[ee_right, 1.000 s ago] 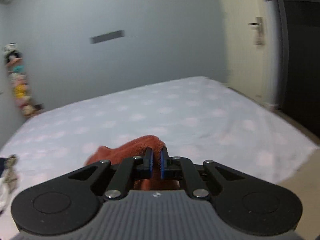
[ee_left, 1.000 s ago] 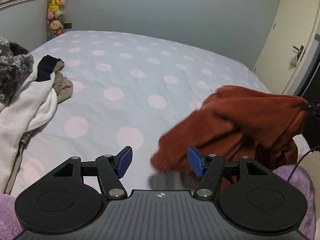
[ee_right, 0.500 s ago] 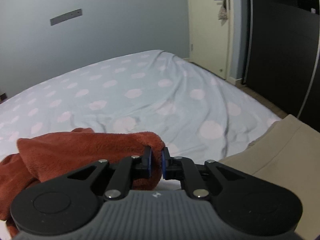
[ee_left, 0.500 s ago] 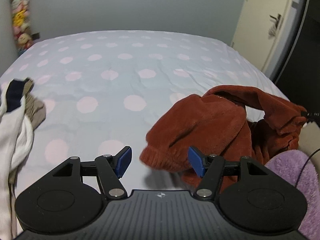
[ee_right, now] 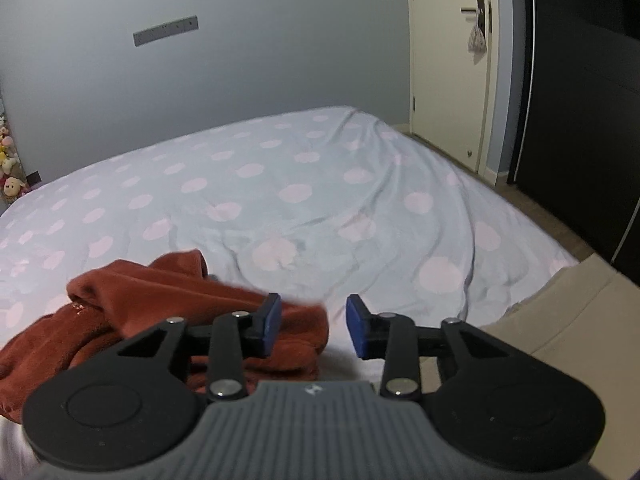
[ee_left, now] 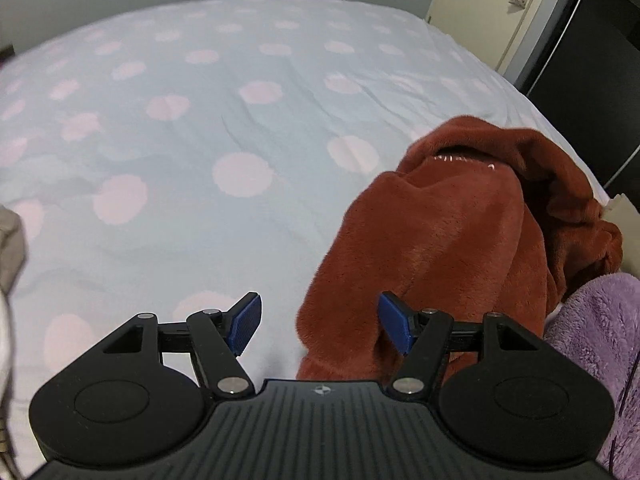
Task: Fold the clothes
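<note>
A rust-red fleece garment (ee_left: 448,232) lies crumpled on the near right part of the bed. My left gripper (ee_left: 320,326) hangs open just over its near edge, the cloth lying under and between the blue pads without being pinched. In the right wrist view the same garment (ee_right: 160,308) spreads left of my right gripper (ee_right: 314,330), whose jaws are opening; a fold of the cloth sits by the left pad, loose, with bare sheet between the pads.
The bed (ee_left: 240,120) has a pale blue sheet with pink dots. A purple fleece (ee_left: 592,344) shows at the right edge. Pale clothes (ee_left: 8,248) lie at the left edge. A beige surface (ee_right: 568,320), a cream door (ee_right: 452,72) and a dark wardrobe (ee_right: 580,100) stand right.
My right gripper has let go of the red garment, which dropped onto the bed. My left gripper swung right and tilted down over the garment's edge, staying open.
</note>
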